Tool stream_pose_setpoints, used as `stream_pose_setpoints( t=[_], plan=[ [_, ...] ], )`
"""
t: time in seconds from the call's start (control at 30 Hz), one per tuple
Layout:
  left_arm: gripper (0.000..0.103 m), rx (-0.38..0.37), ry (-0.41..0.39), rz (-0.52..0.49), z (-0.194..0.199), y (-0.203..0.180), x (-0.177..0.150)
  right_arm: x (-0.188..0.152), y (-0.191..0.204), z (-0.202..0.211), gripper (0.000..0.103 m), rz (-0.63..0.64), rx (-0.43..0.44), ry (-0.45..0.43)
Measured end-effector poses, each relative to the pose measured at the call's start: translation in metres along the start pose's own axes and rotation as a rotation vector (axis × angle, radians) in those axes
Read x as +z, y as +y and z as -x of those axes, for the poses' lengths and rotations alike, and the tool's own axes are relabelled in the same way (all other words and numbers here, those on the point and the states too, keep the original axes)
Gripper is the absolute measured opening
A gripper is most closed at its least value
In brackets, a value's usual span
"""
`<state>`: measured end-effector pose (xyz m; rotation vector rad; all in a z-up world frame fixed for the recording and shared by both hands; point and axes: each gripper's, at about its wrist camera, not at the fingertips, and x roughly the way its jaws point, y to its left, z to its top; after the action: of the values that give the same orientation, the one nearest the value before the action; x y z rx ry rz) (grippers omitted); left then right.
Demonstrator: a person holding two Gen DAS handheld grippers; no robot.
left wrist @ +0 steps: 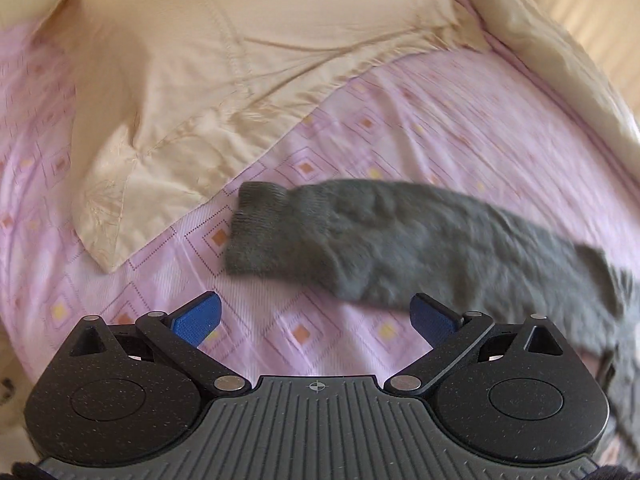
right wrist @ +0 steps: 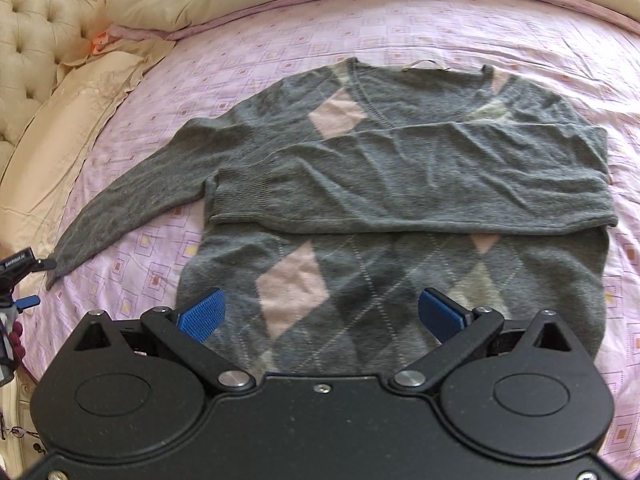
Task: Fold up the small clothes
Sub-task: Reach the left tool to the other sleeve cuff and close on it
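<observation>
Blue pads on both hand-held tools stand spread wide, with nothing between them. The left gripper (left wrist: 316, 318) hovers over the pink patterned bedsheet (left wrist: 460, 120), its fingers well apart and holding nothing; just beyond its tips lies the ribbed cuff of the grey sweater's sleeve (left wrist: 400, 240), which runs off to the right and looks blurred. To the far left of that cuff sits a cream pillow (left wrist: 200, 80), one corner reaching near the cuff without touching it. The right gripper (right wrist: 322, 316) is likewise fully spread and empty, poised above the near hem of the grey sweater (right wrist: 400, 264), whose body carries pink and pale diamond patches. The sweater lies flat on the bedsheet (right wrist: 280, 32) with its V-neck at the far side. One sleeve has been laid across the chest as a band from the right edge to left of centre, its ribbed cuff ending at the left. The other sleeve (right wrist: 132, 196) stretches out to the left and near, its end reaching close to the other tool, visible at the left edge of the right wrist view (right wrist: 24, 284). A tufted cream headboard (right wrist: 36, 32) rises at the far left, with cream pillows (right wrist: 80, 128) beside it. No containers appear in either view.
</observation>
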<state>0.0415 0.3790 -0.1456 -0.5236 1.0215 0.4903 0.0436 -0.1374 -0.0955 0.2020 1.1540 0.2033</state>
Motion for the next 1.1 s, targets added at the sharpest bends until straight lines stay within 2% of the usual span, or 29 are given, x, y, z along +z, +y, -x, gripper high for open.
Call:
stream_pose_setpoints(
  t=[0.2,0.53,0.63,0.7,0.77,0.8,0.87,0.97,1.1],
  plan=[
    [0.102,-0.099,0.036,0.086,-0.024,0.008,0.004,0.009,0.017,-0.009,0.103,0.031,-0.011,0.024],
    [0.099,-0.151,-0.008,0.136,-0.044,0.002,0.032,0.022,0.038,-0.021,0.103,0.066,-0.006,0.041],
    [0.079,-0.126,-0.019,0.197,-0.046,0.004,0.039,0.023,0.043,-0.022,0.103,0.081,-0.003,0.043],
    [0.071,-0.124,-0.030,0.244,-0.045,0.008,0.041,0.023,0.044,-0.023,0.102,0.084,-0.001,0.046],
    [0.046,-0.101,-0.048,0.274,-0.042,0.011,0.041,0.023,0.043,-0.024,0.103,0.082,0.001,0.050],
    [0.041,-0.087,-0.049,0.280,-0.042,0.012,0.041,0.022,0.043,-0.024,0.103,0.080,0.002,0.052],
    [0.018,-0.068,-0.048,0.271,-0.040,0.012,0.040,0.021,0.041,-0.025,0.103,0.079,0.005,0.056],
    [0.014,-0.072,-0.071,0.261,-0.031,0.011,0.040,0.020,0.038,-0.025,0.103,0.080,0.009,0.061],
    [0.012,-0.112,-0.153,0.208,0.001,-0.005,0.043,0.018,0.032,-0.024,0.103,0.078,0.021,0.060]
  ],
)
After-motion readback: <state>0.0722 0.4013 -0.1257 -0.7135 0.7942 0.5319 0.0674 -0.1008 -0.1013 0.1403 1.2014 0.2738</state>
